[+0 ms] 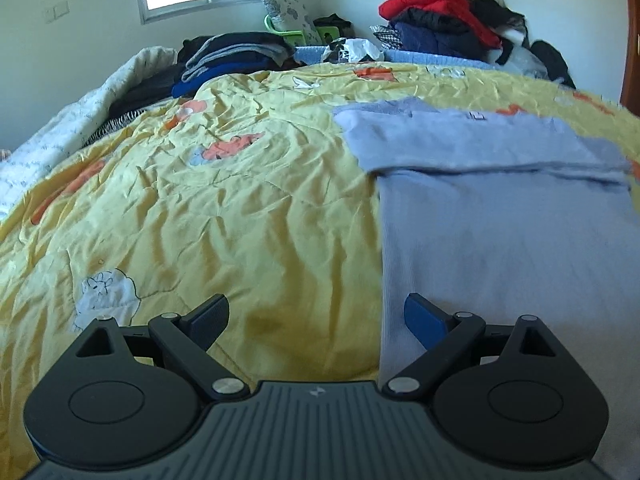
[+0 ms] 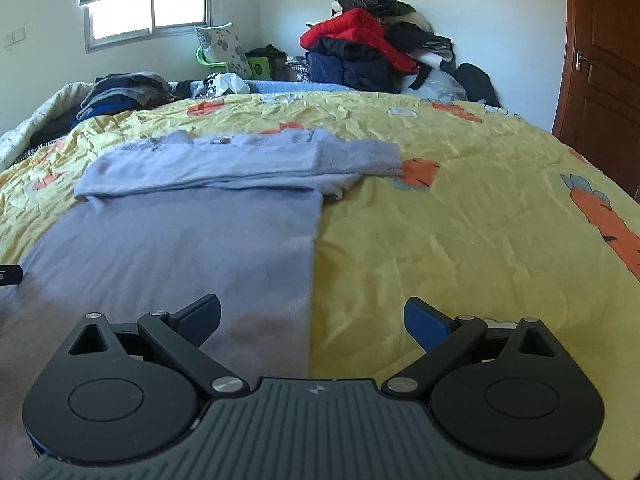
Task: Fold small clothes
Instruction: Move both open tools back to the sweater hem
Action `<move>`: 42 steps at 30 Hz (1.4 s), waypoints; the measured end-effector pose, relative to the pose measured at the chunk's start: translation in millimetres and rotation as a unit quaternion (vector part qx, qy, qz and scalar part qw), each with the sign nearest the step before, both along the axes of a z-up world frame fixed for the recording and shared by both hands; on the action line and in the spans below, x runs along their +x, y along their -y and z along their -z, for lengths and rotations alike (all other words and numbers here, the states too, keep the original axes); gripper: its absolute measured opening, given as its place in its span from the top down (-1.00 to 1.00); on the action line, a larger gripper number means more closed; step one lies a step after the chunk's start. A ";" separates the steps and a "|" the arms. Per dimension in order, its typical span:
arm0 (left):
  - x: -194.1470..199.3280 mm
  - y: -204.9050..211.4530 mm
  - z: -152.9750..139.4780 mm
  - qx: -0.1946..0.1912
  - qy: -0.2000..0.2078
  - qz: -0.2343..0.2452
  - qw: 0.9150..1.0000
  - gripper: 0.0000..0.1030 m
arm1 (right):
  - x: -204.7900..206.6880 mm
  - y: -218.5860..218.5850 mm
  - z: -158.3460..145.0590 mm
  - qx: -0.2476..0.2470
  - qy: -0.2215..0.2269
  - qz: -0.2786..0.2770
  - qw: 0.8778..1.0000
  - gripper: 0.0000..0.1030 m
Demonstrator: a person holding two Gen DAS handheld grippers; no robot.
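With the pale blue knit sweater [image 2: 192, 232] lying flat on the yellow cartoon-print quilt [image 2: 460, 240], sleeves folded across, both the left gripper [image 1: 316, 316] and right gripper [image 2: 312, 316] spread wide and empty should pinch the 2 near hem corners evenly.

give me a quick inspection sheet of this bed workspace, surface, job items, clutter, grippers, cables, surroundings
surface: yellow cartoon-print quilt, wrinkled, covering the bed.
job's things: one lilac sweater lying flat, sleeves folded across the chest; body not yet folded up.
clutter: stack of folded dark clothes at the far left of the bed; heap of jackets with a red one against the far wall; white plastic bag.
grippers: left hand-held gripper open, straddling the sweater's left edge; right hand-held gripper open, straddling its right edge; neither holds anything.
cables: nothing seen.
surroundings: window with a lotus blind, green chair with pillow, wooden door.
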State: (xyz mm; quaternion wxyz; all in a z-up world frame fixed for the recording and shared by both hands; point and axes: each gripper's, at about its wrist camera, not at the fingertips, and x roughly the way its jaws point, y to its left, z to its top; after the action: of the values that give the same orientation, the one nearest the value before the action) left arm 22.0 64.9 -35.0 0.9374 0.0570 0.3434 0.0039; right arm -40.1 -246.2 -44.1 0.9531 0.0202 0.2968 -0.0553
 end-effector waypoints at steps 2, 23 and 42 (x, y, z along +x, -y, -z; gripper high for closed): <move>-2.5 1.4 0.0 0.011 0.002 0.006 1.000 -0.85 | -3.9 0.4 -0.5 -0.002 0.002 -0.003 1.000 -0.93; -39.9 -1.9 -6.3 0.011 -0.007 0.032 0.999 -0.85 | -43.0 -27.7 -17.2 -0.066 0.028 -0.065 0.995 -0.96; -81.6 -27.0 -6.9 -0.071 -0.074 0.085 0.991 -0.85 | -76.3 -37.4 -5.7 -0.042 -0.027 -0.113 0.992 -0.96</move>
State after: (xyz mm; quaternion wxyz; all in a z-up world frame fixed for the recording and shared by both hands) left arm -59.6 91.9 -28.1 0.9079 0.0195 0.4055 -0.1045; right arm -116.3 -208.8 -38.4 0.9448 -0.0549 0.3204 0.0401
